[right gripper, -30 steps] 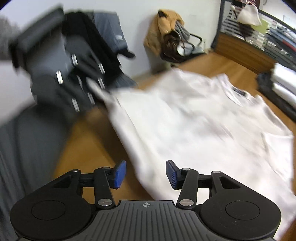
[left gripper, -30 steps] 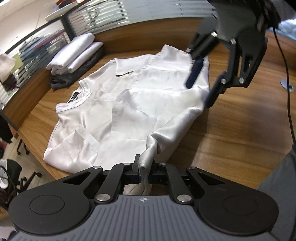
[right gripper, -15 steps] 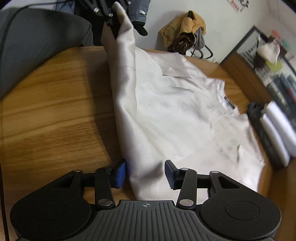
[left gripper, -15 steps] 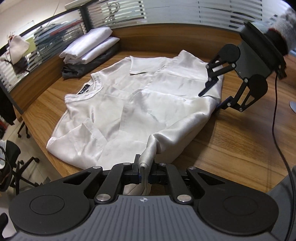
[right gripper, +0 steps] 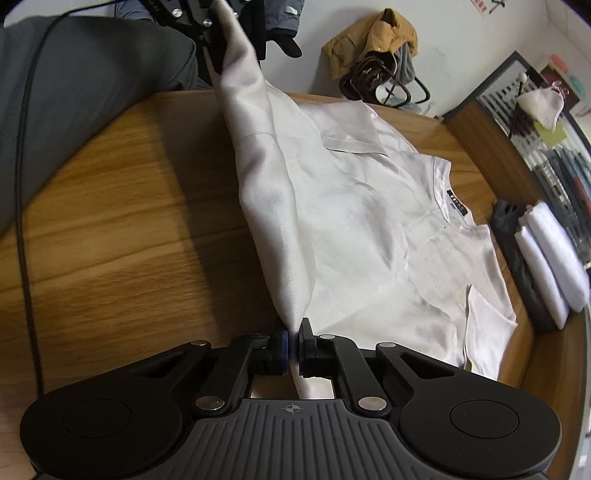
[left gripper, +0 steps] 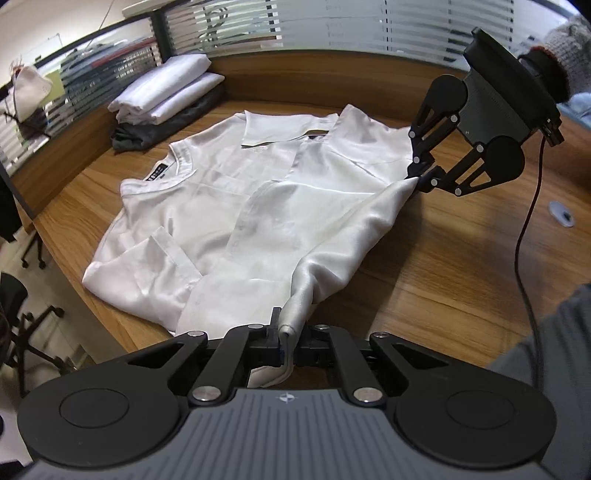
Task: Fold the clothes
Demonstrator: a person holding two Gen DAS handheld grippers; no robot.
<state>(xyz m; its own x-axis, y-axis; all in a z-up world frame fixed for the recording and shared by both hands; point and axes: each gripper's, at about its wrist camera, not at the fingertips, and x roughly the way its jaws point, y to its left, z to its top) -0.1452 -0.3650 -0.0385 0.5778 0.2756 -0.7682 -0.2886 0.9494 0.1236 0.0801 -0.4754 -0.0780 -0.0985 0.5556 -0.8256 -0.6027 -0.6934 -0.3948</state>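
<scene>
A white satin shirt lies spread on the wooden table, collar toward the far left. My left gripper is shut on a bunched edge of the shirt at the near side, lifting it a little. In the left wrist view my right gripper pinches the same long edge farther along. In the right wrist view the right gripper is shut on the shirt, its blue pads pressing the fabric. The edge stretches taut up to the left gripper at the top.
A stack of folded white and dark clothes sits at the table's far left corner, also seen as the stack. A thin cable hangs over bare wood. A person's grey garment borders the table edge. An office chair stands below.
The right gripper came down onto the shirt's edge and its jaws closed on the fabric. The left gripper kept its hold and lifted slightly, so the edge now runs taut between them.
</scene>
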